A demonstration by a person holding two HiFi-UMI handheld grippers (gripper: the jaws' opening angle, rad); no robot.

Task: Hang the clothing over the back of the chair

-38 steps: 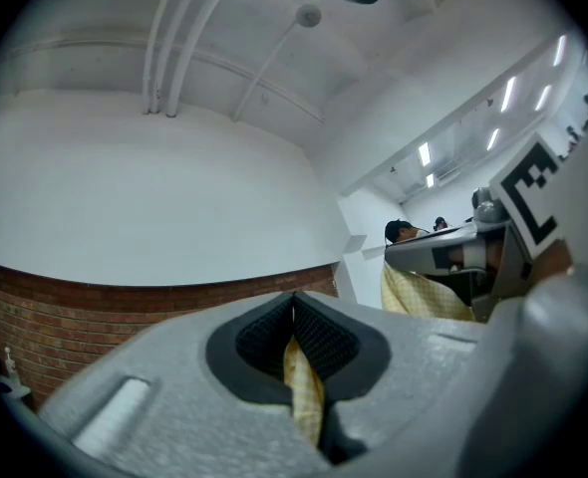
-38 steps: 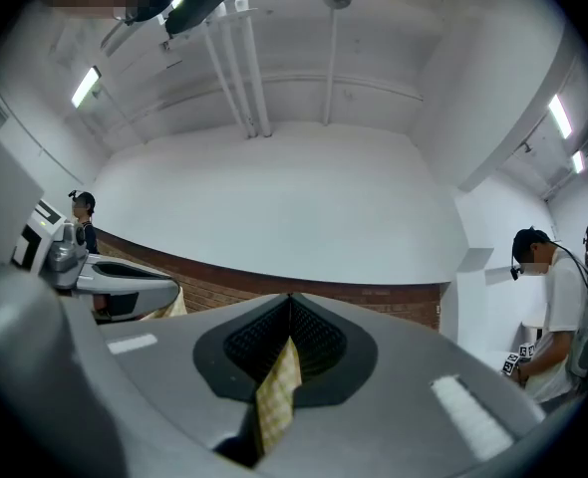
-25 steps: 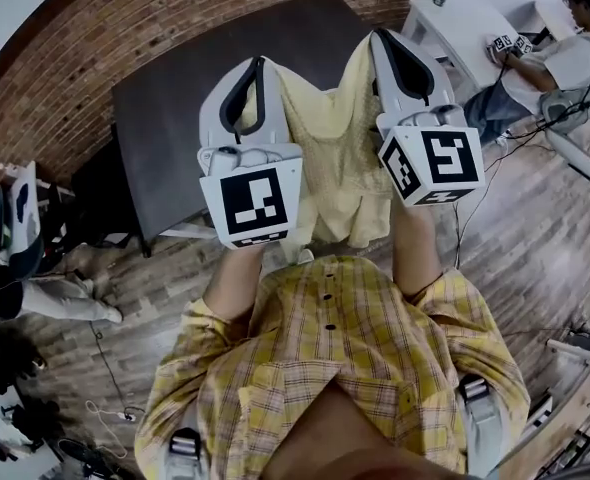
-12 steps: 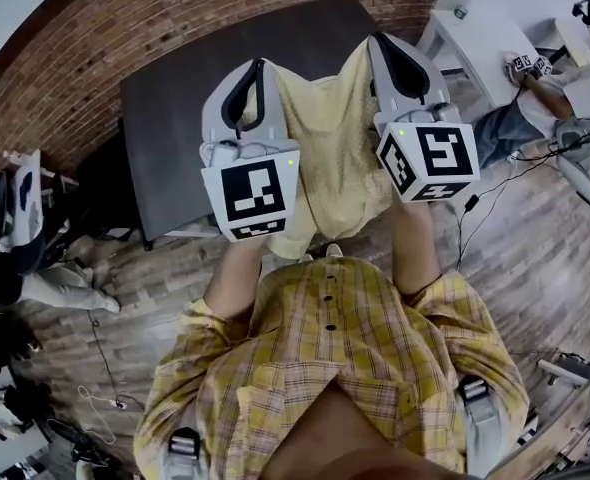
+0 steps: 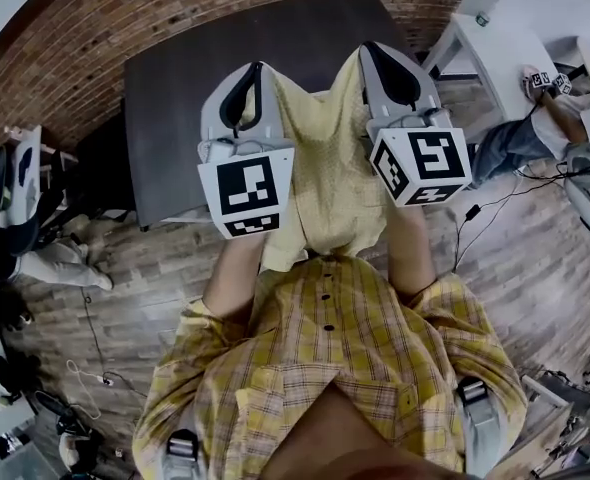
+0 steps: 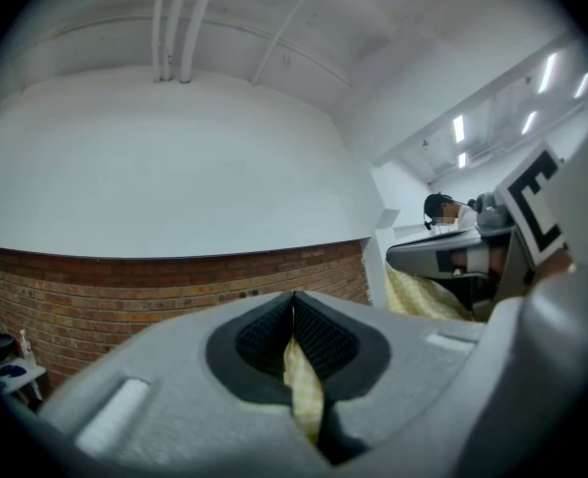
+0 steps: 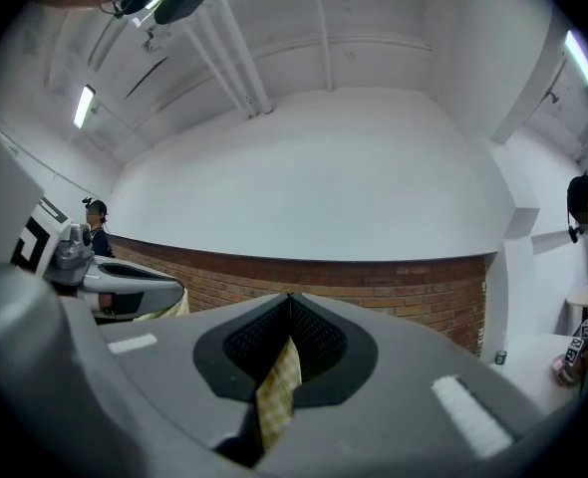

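Over the last second the grippers barely shift; the dark table [image 5: 175, 118] slides right in the head view. Left gripper [image 5: 256, 68] and right gripper [image 5: 367, 48] each clamp a top edge of the yellow checked garment [image 5: 325, 168]. It hangs between them over the table's near edge, probably clear of it.

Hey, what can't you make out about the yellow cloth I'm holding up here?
- Head view: the left gripper and right gripper cover the yellow checked garment's sides, so its type is unclear.
- Both gripper views: only a pinched strip shows; the gripper bodies hide the rest.
- Chair back: not identifiable in any view.
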